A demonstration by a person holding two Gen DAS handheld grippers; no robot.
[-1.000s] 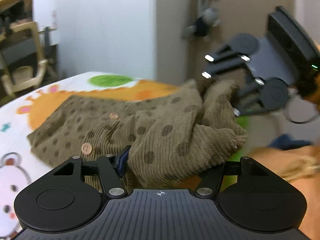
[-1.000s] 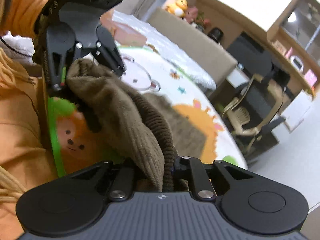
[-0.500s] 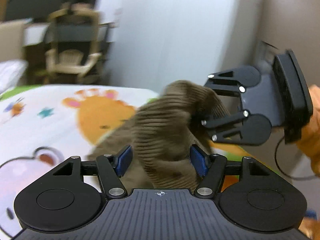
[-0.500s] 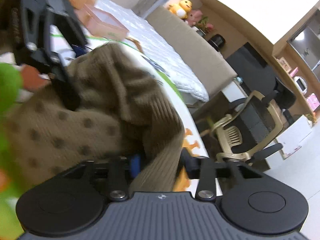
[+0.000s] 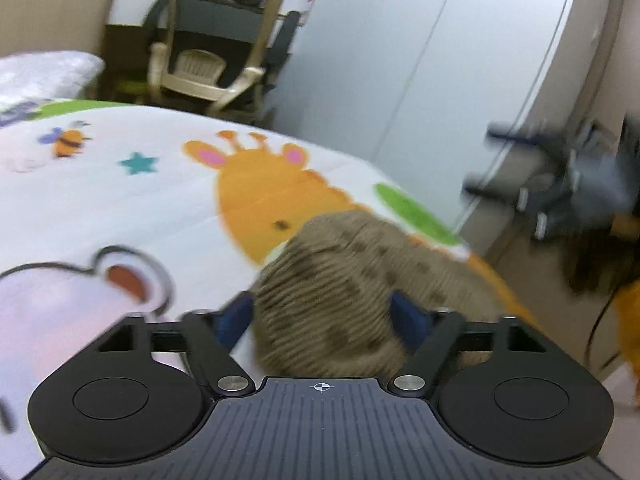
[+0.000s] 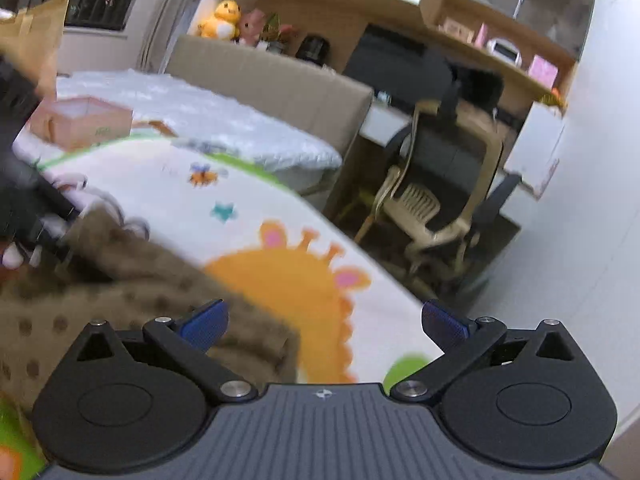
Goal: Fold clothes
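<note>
A brown corduroy garment (image 5: 340,280) with dark dots is bunched between the blue pads of my left gripper (image 5: 320,316). Its jaws are closing, and both pads press on the bundle just above the cartoon play mat (image 5: 120,200). In the right wrist view the rest of the garment (image 6: 120,300) lies spread on the mat at the lower left. My right gripper (image 6: 324,322) is opening wide. The garment's edge lies under its left finger and no cloth is pinched. In the left wrist view, the right gripper (image 5: 484,162) is a blur off to the right, apart from the cloth.
The mat (image 6: 280,216) ends at a drop on the right, toward a white wall. A beige chair (image 6: 432,200) and a desk stand beyond its far edge. A bed (image 6: 200,120) and a pink cardboard box (image 6: 80,120) lie at the back left. The person's orange sleeve (image 5: 628,320) shows at the right.
My right gripper has let go of the garment, opened wide and drawn away from it. The left gripper has swung across the mat, keeping its bundle of cloth.
</note>
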